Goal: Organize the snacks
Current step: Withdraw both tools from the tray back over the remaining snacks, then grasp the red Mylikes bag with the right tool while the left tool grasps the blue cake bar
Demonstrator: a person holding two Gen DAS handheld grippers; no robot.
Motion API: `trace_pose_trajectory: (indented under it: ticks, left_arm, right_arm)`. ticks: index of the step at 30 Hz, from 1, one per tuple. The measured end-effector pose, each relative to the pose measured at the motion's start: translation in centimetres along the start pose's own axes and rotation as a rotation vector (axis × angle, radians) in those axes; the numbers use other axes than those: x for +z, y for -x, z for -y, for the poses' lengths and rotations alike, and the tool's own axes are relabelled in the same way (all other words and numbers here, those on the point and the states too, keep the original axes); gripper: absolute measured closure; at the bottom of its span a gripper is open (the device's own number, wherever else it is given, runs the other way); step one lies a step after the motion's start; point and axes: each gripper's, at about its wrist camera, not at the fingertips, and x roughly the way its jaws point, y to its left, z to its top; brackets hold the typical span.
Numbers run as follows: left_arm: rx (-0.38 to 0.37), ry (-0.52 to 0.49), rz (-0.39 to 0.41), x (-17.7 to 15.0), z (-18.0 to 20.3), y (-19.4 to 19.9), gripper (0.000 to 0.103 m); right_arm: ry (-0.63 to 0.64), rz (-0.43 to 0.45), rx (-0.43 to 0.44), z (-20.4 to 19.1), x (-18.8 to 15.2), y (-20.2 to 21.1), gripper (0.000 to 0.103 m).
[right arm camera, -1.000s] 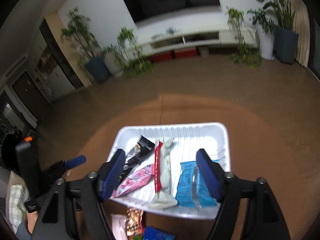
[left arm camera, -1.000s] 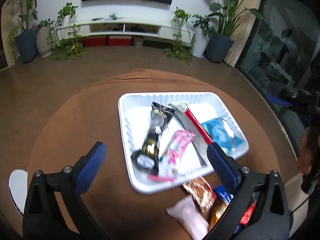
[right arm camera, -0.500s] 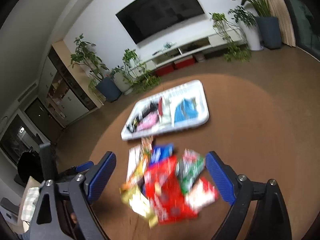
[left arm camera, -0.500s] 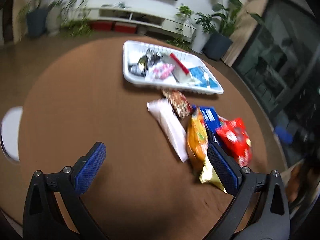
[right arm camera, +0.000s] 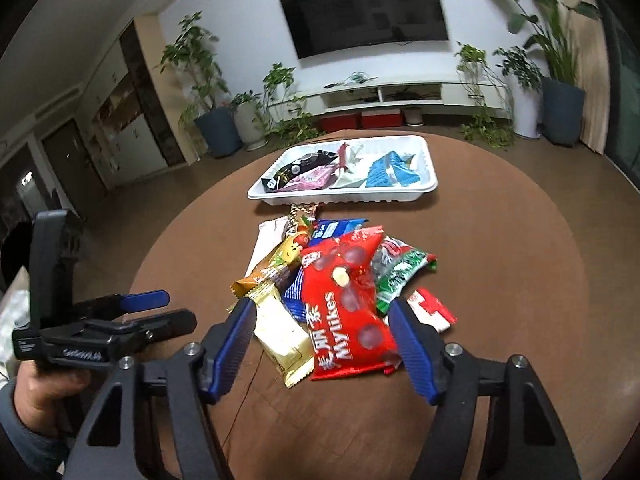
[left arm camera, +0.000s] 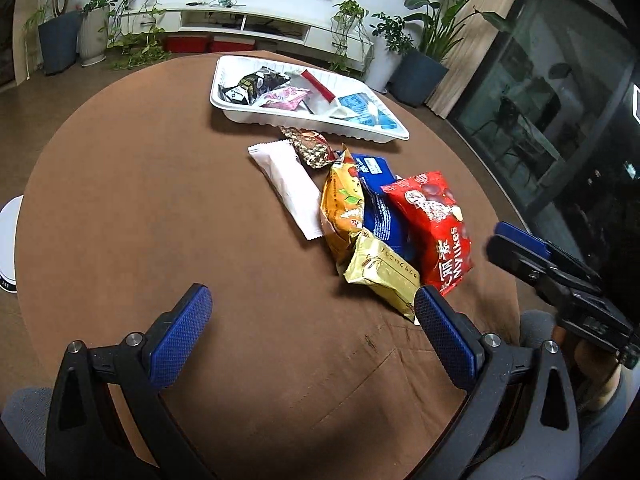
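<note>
A white tray [left arm camera: 256,117] [right arm camera: 431,176] at the far side of the round brown table holds several snack packets. In front of it lies a pile: a red Mylikes bag [left arm camera: 434,220] [right arm camera: 346,300], a gold packet [left arm camera: 382,276] [right arm camera: 282,332], an orange bag [left arm camera: 342,206], a blue packet [left arm camera: 378,208], a white packet [left arm camera: 286,186], a green packet [right arm camera: 400,272]. My left gripper [left arm camera: 312,320] is open and empty, over bare table near the gold packet. My right gripper [right arm camera: 322,320] is open, its fingers either side of the red bag's near end.
The brown table [left arm camera: 140,200] fills both views. A white round object [left arm camera: 8,248] sits past its left edge. Beyond are potted plants [left arm camera: 60,36], a white TV console [left arm camera: 248,24] and a glass door [left arm camera: 540,100] at right.
Both grippers have pulled back from over the tray toward the near side of the table. The loose snack pile has come fully into view. Both stayed open.
</note>
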Motion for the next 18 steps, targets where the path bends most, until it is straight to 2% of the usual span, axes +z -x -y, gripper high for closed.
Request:
trace_pose_trajectory:
  ticks: [9,16,18]
  left_arm:
    - [-0.015,-0.009,-0.02,0.3,0.3,0.0,0.001]
    - [-0.006,-0.015,-0.044,0.7,0.6,-0.9,0.001]
    - [-0.004,-0.019,-0.056,0.7,0.8,-1.3,0.005]
  right_arm:
    - [0.069,-0.128,-0.033,0.2,0.3,-4.3,0.041]
    - [0.078,-0.186,-0.049,0.5,-0.1,-5.8,0.051]
    - [0.071,-0.191,-0.041,0.6,-0.2,-5.8,0.056]
